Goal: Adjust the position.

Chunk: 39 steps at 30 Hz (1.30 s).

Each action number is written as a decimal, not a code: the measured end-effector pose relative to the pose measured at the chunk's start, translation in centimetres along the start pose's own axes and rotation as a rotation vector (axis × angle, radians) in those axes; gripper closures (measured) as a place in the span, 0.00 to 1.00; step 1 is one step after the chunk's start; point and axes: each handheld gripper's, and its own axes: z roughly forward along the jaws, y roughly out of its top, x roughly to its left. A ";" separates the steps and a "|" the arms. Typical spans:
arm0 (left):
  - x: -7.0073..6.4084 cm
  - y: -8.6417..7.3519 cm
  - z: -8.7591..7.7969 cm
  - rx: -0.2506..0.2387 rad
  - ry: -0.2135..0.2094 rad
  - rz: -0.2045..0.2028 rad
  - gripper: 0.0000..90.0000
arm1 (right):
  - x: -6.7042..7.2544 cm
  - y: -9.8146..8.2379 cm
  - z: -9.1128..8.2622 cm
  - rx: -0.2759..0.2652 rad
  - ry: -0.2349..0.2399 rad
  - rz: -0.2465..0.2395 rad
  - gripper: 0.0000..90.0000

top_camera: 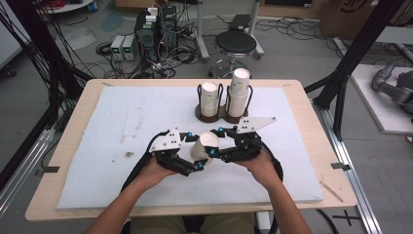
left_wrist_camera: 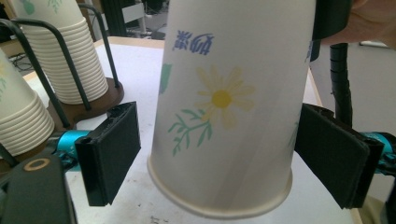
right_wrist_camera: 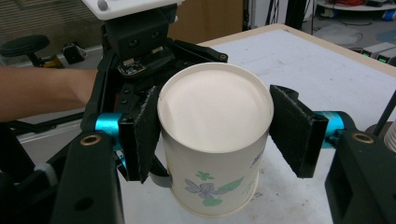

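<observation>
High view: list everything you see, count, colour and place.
paper cup: 1, white with flower print, held above the mat between both grippers
cup stacks: 2, white, in the holder at the far middle of the mat
holder: 1, dark wire on a brown base, on the mat
foam mat: 1, white, covers the table
table: 1, light wood
stool: 1, black, on the floor behind the table
left gripper: 1, black, open around the cup's rim end
right gripper: 1, black, shut on the cup's base end
hands: 2, at the near edge

Even, soft indoor light, faint shadows, high view slightly soft, no glare
</observation>
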 end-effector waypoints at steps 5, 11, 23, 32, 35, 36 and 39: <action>-0.2 -0.1 0.2 0.020 -0.006 0.011 0.17 | 0.0 0.0 0.0 -0.010 0.012 0.009 0.42; -0.1 0.0 0.1 0.019 -0.013 0.016 0.23 | 0.0 0.0 -0.2 -0.029 0.024 0.025 0.42; 0.0 0.1 -0.5 0.059 -0.016 0.028 0.36 | -0.3 -0.4 -0.2 -0.040 -0.001 0.064 0.27; 0.2 0.9 -1.2 0.117 -0.018 0.030 0.36 | -0.4 -0.2 -1.3 -0.061 -0.012 0.046 0.22; 0.4 1.6 -1.5 0.146 -0.025 0.043 0.36 | -0.4 0.0 -2.0 -0.060 -0.013 0.028 0.22; 0.5 1.8 -1.6 0.156 -0.030 0.044 0.36 | -0.4 0.0 -2.2 -0.059 -0.016 0.017 0.22; 0.7 2.5 -1.8 0.210 -0.036 0.064 0.36 | -0.5 -0.1 -2.7 -0.027 -0.027 -0.007 0.22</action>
